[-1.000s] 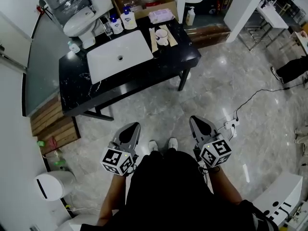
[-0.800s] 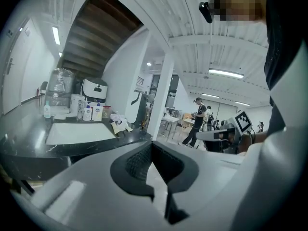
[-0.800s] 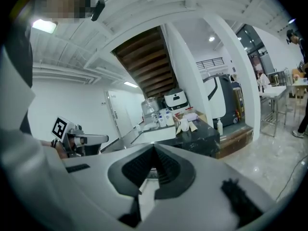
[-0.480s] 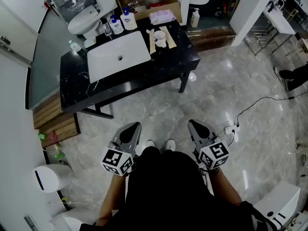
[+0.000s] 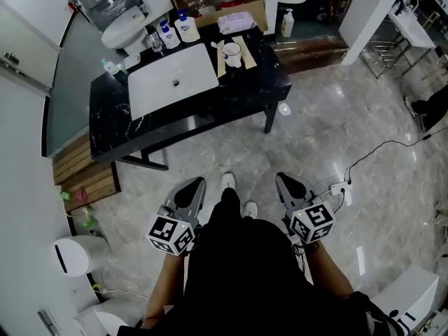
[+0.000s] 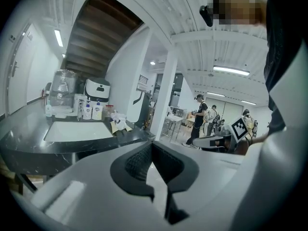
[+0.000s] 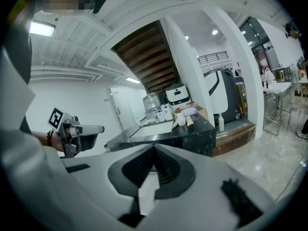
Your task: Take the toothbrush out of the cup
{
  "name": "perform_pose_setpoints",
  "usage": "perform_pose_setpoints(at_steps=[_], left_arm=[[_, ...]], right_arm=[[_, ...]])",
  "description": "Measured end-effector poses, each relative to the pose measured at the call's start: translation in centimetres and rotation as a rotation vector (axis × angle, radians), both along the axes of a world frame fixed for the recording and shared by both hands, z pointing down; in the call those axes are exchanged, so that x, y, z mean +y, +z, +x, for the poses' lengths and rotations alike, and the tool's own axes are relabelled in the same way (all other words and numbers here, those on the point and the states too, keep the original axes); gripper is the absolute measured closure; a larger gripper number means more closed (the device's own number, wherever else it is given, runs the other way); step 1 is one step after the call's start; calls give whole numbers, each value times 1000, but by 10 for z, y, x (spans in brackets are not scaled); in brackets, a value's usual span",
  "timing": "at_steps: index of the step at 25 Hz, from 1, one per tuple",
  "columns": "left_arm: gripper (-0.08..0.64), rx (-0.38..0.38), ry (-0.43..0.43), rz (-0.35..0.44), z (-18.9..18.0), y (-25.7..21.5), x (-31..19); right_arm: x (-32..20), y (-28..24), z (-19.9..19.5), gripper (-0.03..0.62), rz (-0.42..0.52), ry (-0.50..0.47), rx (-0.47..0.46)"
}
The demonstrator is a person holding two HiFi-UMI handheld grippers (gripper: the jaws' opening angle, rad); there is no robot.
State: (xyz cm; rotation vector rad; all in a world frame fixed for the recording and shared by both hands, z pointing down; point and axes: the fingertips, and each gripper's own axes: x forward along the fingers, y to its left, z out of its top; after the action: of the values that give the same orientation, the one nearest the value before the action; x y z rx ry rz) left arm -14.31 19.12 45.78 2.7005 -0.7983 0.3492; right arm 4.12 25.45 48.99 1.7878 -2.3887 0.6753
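- Left gripper has its 2 jaws pressed together at the tips with nothing between them. The left gripper view shows the dark pads meeting.
- Right gripper is likewise closed tight on nothing, and the right gripper view shows its pads meeting at the tip.
- We hold both low in front of our body, over the marble floor and well apart from the black counter.
- We see the cup upright on a pale mat on that counter, just right of the white sink basin and near the far right corner.
- We cannot separate the toothbrush from the cup in any view, because it is too small and washed out. So we cannot tell which way it leans, where its head points or how its long axis runs.
- From the 2 gripper views the cup is only a pale blob on the counter's end.
- Our dark top hides our arms and the floor beneath us. Only 2 white shoe tips peek out between the grippers.
- We count 2 pump bottles behind the basin, with labels too small to read.
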Motion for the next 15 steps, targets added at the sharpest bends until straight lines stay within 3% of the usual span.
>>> perform_pose_setpoints(at_steps=[15], left_arm=[[552,27,40,-11,20,7,-66]], right_arm=[[-50,1,18,580,-36,35,23]])
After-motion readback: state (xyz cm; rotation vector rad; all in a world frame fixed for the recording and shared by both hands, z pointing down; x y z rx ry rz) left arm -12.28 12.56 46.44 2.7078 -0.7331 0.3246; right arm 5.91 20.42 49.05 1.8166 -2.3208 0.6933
